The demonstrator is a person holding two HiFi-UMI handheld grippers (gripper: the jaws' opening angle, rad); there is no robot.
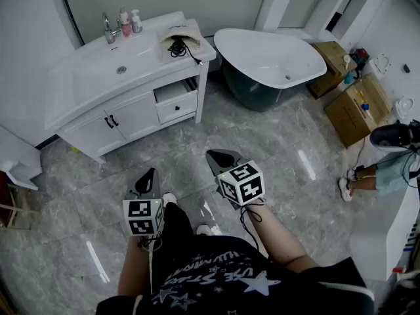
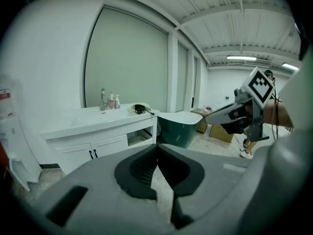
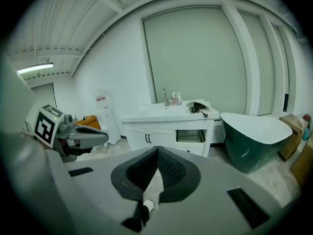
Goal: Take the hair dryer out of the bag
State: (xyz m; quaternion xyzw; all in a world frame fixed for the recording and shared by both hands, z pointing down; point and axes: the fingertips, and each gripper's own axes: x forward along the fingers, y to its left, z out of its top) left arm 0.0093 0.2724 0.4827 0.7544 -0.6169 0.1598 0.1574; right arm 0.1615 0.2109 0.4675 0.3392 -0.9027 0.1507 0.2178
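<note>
We stand well apart from the sink cabinet (image 1: 134,117), and nothing of the task is in reach. The bag (image 1: 180,33) lies on the right end of the cabinet's surface (image 1: 85,77), near the corner. The hair dryer (image 1: 176,46) shows as a dark shape at the bag's mouth. Its cord (image 1: 193,58) trails toward the surface's front edge. From here we cannot tell how deep the dryer sits in the bag.

The left gripper (image 1: 151,176) and the right gripper (image 1: 218,157) are both held out in front of us, side by side, pointing toward the cabinet and a little downward. The jaws of each are pressed together with nothing between them. We judge this to be a carrying pose: with no object near, there is no reason to spread the jaws, and aiming both at the cabinet keeps the bag in their cameras' sight.

The step in hand is the approach to the cabinet's right end. Once there, we would likely need one gripper to pin the soft bag and the other to draw the dryer out. The loose cord could snag on the bag, and a drawer (image 1: 176,100) stands open just below that corner of the cabinet.
</note>
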